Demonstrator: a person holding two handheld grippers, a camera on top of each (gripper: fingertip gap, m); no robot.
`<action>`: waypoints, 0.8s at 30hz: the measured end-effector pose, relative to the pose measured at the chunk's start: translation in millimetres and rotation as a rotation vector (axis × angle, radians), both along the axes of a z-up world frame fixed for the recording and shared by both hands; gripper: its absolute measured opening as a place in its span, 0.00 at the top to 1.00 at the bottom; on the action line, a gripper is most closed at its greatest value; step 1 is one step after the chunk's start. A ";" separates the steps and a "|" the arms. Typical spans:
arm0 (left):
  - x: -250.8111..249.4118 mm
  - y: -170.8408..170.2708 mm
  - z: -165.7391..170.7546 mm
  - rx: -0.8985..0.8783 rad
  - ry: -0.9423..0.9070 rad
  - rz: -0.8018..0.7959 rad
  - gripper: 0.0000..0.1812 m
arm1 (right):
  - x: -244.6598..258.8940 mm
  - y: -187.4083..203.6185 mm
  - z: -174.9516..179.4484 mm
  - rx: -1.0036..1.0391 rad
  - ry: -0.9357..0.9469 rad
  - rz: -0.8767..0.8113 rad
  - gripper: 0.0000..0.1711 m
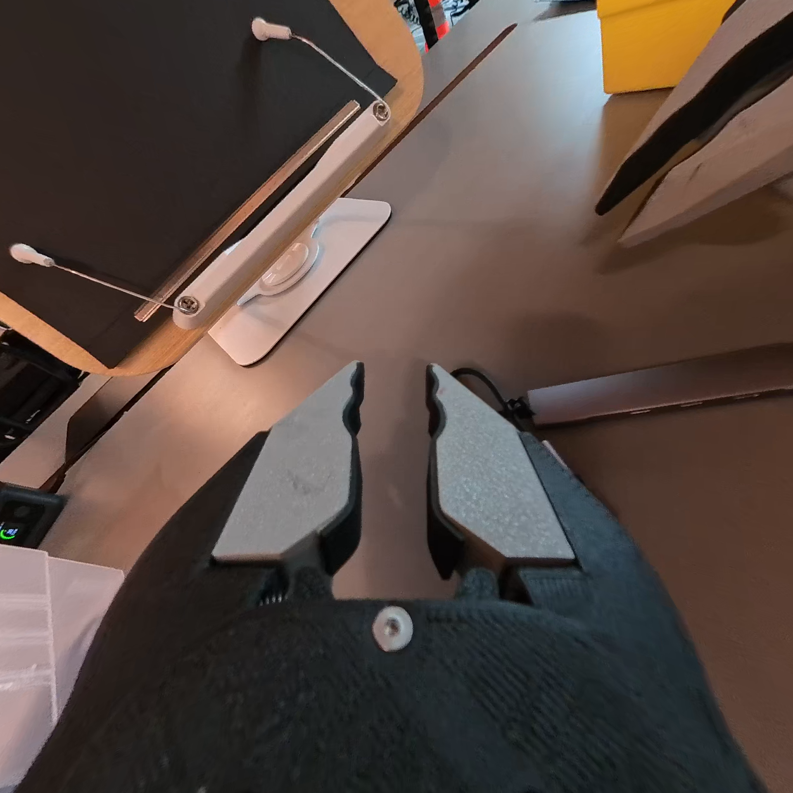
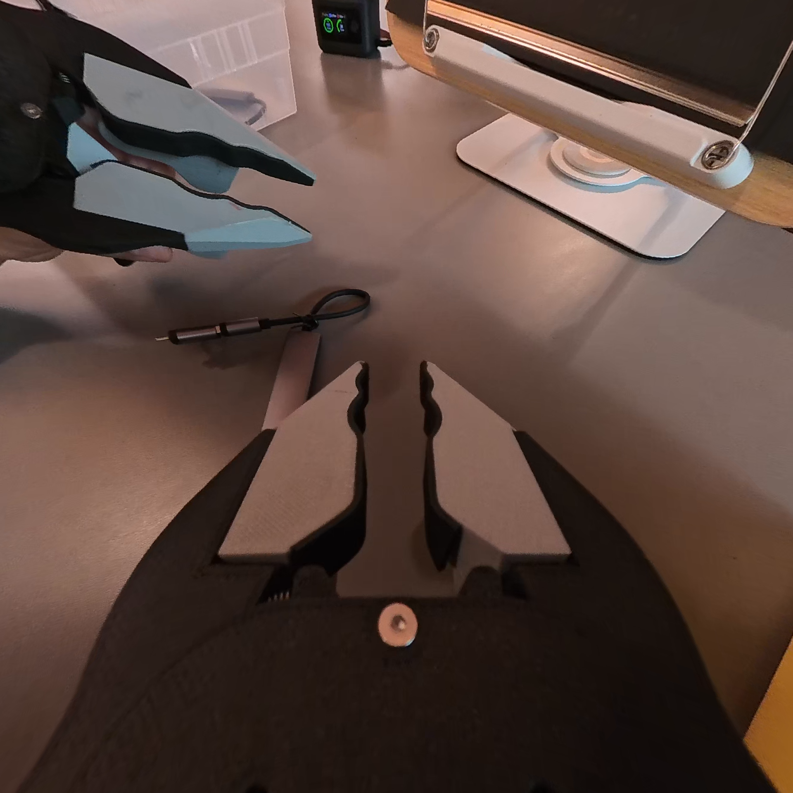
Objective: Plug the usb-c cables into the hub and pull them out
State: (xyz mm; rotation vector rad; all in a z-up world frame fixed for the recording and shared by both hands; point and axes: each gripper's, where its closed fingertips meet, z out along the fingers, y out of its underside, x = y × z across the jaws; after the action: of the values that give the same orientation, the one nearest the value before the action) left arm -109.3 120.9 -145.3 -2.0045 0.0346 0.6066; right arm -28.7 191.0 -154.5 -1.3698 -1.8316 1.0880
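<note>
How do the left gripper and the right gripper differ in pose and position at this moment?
1. In the right wrist view, the left gripper hangs above the table, beyond the usb-c cable; the right gripper is on the near side of the cable.
2. The left gripper's fingers are stacked one above the other there; the right gripper's fingers lie side by side.

Both are open and hold nothing.

Left gripper (image 1: 394, 377): pale grey fingers, black body. Right gripper (image 2: 392, 371): same grey and black. Table (image 2: 515, 343): dull grey-brown. Cable (image 2: 339, 307) black; its plug (image 2: 193, 335) dark metallic grey. Hub (image 2: 296, 377) silver-grey. Stand base (image 2: 600, 214) white. Box (image 1: 648, 47) yellow. Small device (image 2: 345, 28) black, green rings on screen.
</note>
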 end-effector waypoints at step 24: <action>79.9 -22.4 65.1 0.301 -0.385 -0.328 0.80 | 0.9 6.0 0.5 0.010 -0.001 -0.027 0.90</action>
State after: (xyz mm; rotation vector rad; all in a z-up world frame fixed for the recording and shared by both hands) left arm -29.4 98.5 -80.2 -1.7403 0.0348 0.0091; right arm -27.8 197.0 -154.0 -1.3859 -1.8122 1.0636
